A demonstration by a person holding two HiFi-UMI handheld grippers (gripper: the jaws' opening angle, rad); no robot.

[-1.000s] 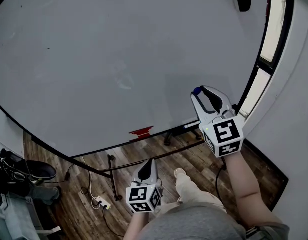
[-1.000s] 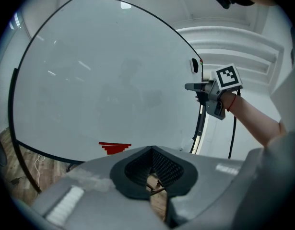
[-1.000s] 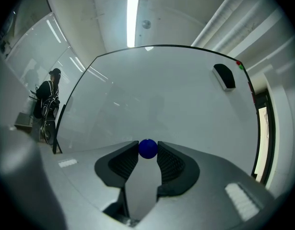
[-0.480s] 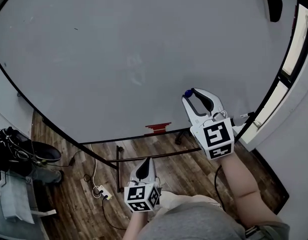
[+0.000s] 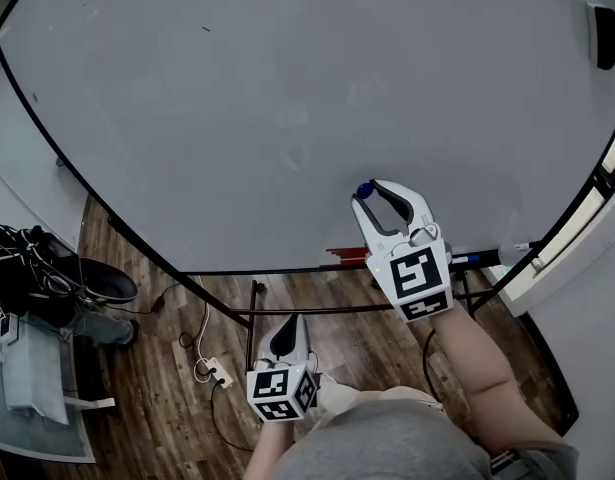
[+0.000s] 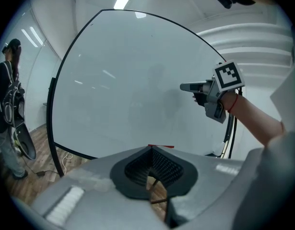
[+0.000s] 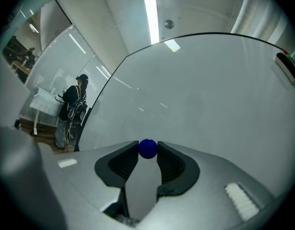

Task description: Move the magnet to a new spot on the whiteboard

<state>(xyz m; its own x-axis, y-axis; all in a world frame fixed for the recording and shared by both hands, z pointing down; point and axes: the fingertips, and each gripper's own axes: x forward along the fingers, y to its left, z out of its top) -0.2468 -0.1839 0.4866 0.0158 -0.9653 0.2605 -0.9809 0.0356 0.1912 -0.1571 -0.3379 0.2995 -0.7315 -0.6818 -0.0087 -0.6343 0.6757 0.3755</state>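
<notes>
Blue magnet (image 7: pixel 147 149) shows partly between right gripper (image 7: pixel 147 146) fingers pinching it; left gripper (image 6: pixel 151 149) fingers are clenched, empty.

Whiteboard (image 5: pixel 287 88): large, pale grey, black-framed; fills the far part of the scene.
Right tongs (image 5: pixel 371 190): held up in front of the board's lower part, tips closed on the magnet.
Magnet (image 5: pixel 364 191): small blue ball at the tips of the right tongs.
Left tongs (image 5: pixel 289 334): low and near, over the floor, pointing toward the board.
Eraser (image 5: pixel 607 36): dark, on the board's far right.
Floor (image 5: pixel 157 388): wood planks; white power strip (image 5: pixel 219 375) at left.
</notes>
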